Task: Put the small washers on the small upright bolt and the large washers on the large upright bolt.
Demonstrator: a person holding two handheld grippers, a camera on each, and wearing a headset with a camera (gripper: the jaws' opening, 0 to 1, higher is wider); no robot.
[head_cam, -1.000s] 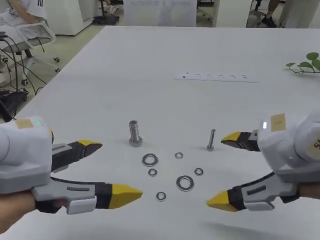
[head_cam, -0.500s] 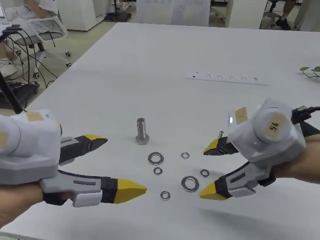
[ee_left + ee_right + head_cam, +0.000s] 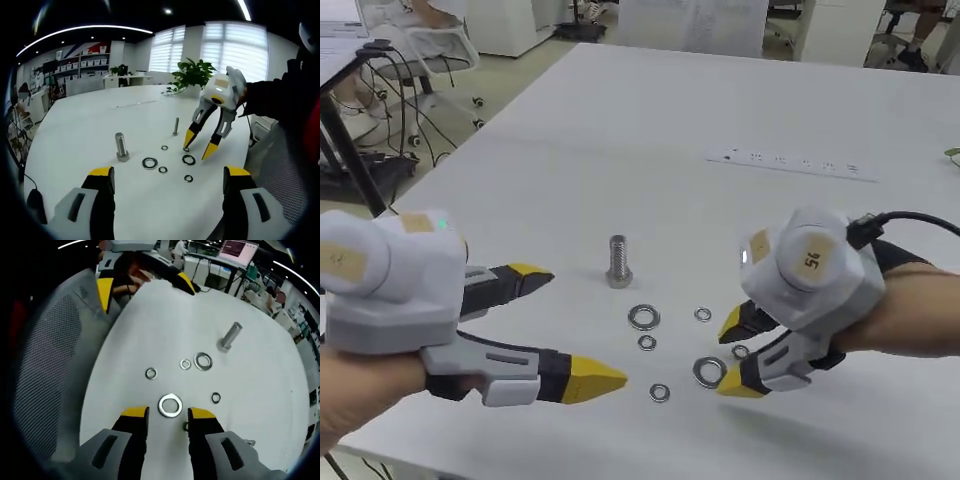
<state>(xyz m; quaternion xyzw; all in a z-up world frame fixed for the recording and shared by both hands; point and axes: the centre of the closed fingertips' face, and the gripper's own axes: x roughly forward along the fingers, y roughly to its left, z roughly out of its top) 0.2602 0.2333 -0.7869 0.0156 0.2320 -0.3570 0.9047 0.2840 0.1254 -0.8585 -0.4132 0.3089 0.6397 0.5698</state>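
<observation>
The large bolt (image 3: pixel 618 262) stands upright on the white table (image 3: pixel 620 140); it also appears in the left gripper view as the large bolt (image 3: pixel 120 147). The thin small bolt (image 3: pixel 176 126) stands to its right. Several washers lie in front of them. My right gripper (image 3: pixel 730 355) hovers low and open over a large washer (image 3: pixel 709 372), which lies just ahead between the tips in the right gripper view (image 3: pixel 170 405). A second large washer (image 3: pixel 643 318) lies nearer the large bolt. My left gripper (image 3: pixel 575 325) is open and holds nothing, left of the washers.
A white power strip (image 3: pixel 790 163) lies across the far side of the table. Office chairs and cables (image 3: pixel 380 90) stand beyond the left edge. Small washers (image 3: pixel 660 393) lie close to the near edge. A person's sleeve (image 3: pixel 920 300) comes in from the right.
My right gripper has moved left and down to the washers, its jaws narrower, now straddling a large washer and covering the small bolt in the head view. The left gripper has barely moved.
</observation>
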